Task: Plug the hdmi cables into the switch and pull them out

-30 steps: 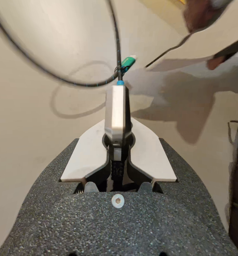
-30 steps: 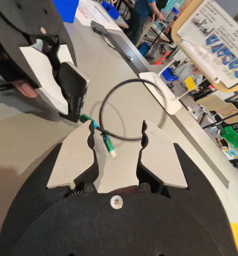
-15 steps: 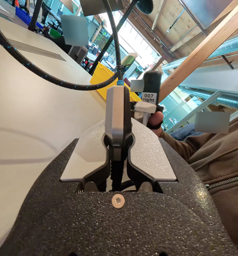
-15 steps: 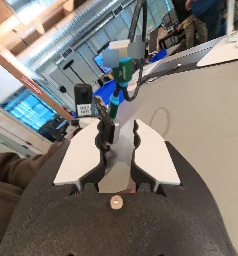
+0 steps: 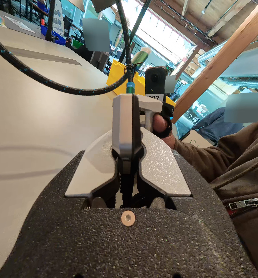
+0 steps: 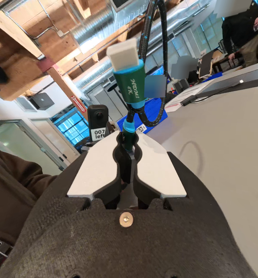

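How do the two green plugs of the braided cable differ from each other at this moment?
The lower green plug sits between the right gripper's closed fingers, its tip hidden at the silver-and-black box. The upper green plug hangs free in the air, and a white cap covers its tip. Both have blue collars and join the same black braided cable.

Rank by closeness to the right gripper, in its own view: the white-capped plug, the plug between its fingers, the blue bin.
1. Green plug, clamped between the right gripper's fingers.
2. White-capped plug, just above, dangling.
3. Blue bin, behind on the table's far side.
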Tool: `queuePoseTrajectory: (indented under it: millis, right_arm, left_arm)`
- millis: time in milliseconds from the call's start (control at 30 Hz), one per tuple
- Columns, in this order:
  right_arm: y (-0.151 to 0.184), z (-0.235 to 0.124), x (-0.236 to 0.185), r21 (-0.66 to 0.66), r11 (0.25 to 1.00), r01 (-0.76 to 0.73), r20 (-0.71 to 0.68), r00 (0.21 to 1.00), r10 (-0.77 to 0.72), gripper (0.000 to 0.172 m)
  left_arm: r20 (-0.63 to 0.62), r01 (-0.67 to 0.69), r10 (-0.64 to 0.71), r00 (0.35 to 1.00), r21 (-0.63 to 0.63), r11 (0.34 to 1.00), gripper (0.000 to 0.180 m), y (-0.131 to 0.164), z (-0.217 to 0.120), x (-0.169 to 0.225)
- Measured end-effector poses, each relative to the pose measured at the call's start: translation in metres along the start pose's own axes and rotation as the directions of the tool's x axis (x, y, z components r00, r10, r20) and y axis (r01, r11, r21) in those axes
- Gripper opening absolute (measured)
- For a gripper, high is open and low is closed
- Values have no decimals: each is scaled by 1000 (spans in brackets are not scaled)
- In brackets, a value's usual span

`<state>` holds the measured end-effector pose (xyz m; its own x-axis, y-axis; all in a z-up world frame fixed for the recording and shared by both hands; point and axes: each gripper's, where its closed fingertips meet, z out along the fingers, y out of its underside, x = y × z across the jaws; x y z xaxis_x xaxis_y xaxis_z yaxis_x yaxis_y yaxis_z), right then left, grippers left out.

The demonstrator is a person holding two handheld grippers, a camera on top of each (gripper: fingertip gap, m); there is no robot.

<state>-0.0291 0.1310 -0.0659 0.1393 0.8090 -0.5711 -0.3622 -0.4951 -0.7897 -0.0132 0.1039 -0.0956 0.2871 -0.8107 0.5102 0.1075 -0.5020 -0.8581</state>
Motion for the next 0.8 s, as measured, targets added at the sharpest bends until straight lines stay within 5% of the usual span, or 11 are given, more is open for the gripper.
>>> queuePoseTrajectory:
  millis: [133, 233, 433, 600, 700, 800]
  right_arm:
    - [-4, -3, -2, 13, 999, -37, 47, 998, 37, 12]
    - [-63, -53, 30, 286, 946, -154, 53, 988, 145, 11]
    - [-82, -99, 40, 107, 994, 20, -176, 984, -1, 12]
    - [-115, -128, 10, 172, 976, 133, -378, 924, -59, 12]
    - [-140, -168, -10, 50, 959, 278, -567, 798, -202, 11]
    - [-164, -235, -15, -216, 900, 378, -755, 520, -399, 11]
  left_arm:
    - [1, 4, -4, 1000, -55, 999, 24, 11, 1, 4]
    - [-70, -47, 26, 997, -314, 948, 24, 54, 0, 21]
    - [-48, 36, -47, 998, -205, 978, 24, 38, -14, 14]
    - [-5, 29, -30, 1000, -142, 989, 24, 23, -20, -3]
    - [-25, 18, -22, 999, -133, 991, 24, 22, -21, -1]
    - [-30, 8, -13, 999, -154, 988, 24, 25, -20, 1]
